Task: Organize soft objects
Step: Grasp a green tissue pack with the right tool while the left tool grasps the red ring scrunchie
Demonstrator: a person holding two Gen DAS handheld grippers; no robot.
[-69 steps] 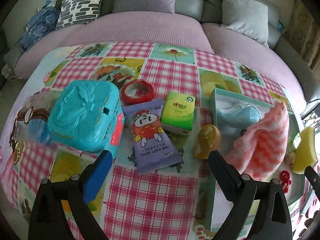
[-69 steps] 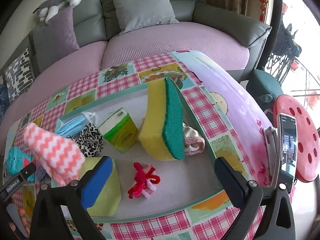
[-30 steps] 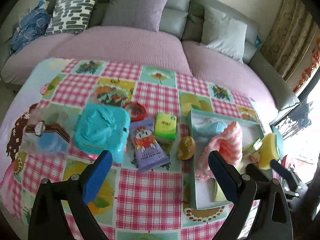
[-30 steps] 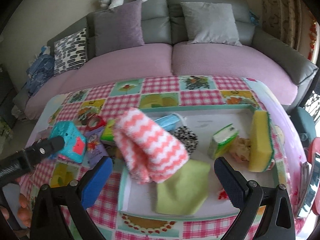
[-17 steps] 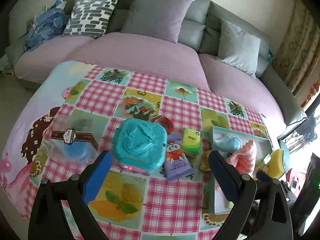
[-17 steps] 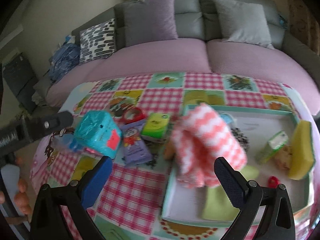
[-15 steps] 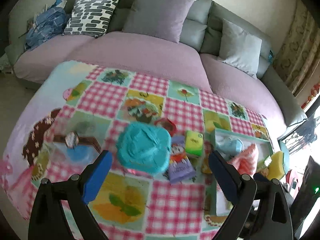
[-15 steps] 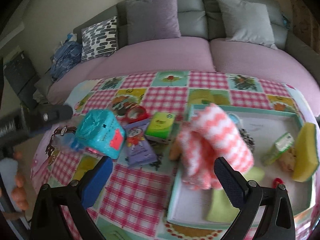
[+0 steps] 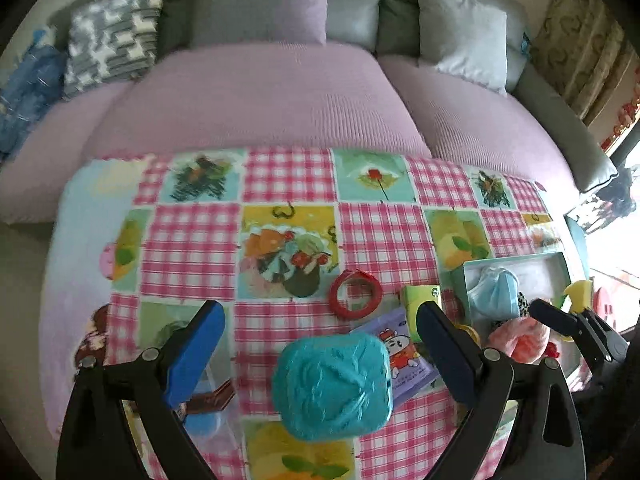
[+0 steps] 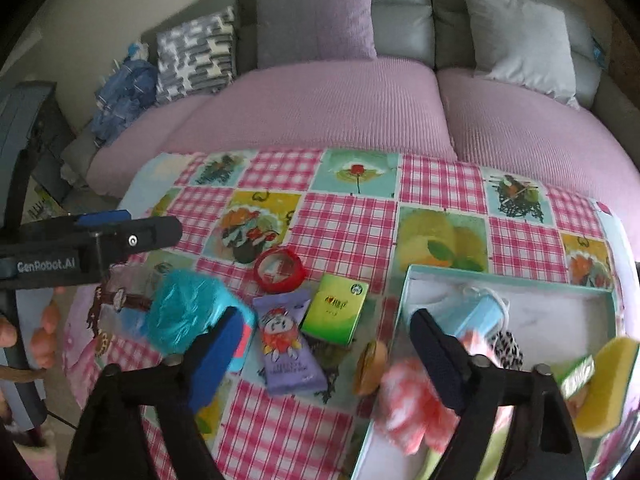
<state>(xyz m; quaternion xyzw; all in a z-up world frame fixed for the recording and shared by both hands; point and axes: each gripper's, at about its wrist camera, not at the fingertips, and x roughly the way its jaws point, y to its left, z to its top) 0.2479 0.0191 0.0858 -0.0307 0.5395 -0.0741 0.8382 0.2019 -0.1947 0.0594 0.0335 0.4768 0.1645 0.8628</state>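
Hovering above the table (image 10: 352,220) with its checked picture cloth, the right gripper (image 10: 324,344) had its jaws spread, and they had just been closing somewhat with nothing clamped between them. Under its right finger lay the pink-and-white zigzag cloth (image 10: 408,404), blurred, draped over the near left rim of the teal tray (image 10: 512,280). That tray sat at the table's right edge and also held a blue face mask (image 10: 480,312), a leopard-print piece (image 10: 508,348) and a yellow sponge (image 10: 612,384) against its right wall. Just left of the tray, on the cloth, were a brown egg-shaped thing (image 10: 370,366), a green tissue pack (image 10: 334,308), a purple wipes pack (image 10: 286,344), a red tape ring (image 10: 278,270) and a turquoise box (image 10: 192,316) nearer the left edge. The left gripper (image 9: 318,330) hung over the table's left half, jaws spread wide and empty, the turquoise box showing between its fingers. A hand's fingers (image 10: 42,340) showed at the far left of the right wrist view. Behind the table stood a sofa (image 9: 256,96) with purple seats.
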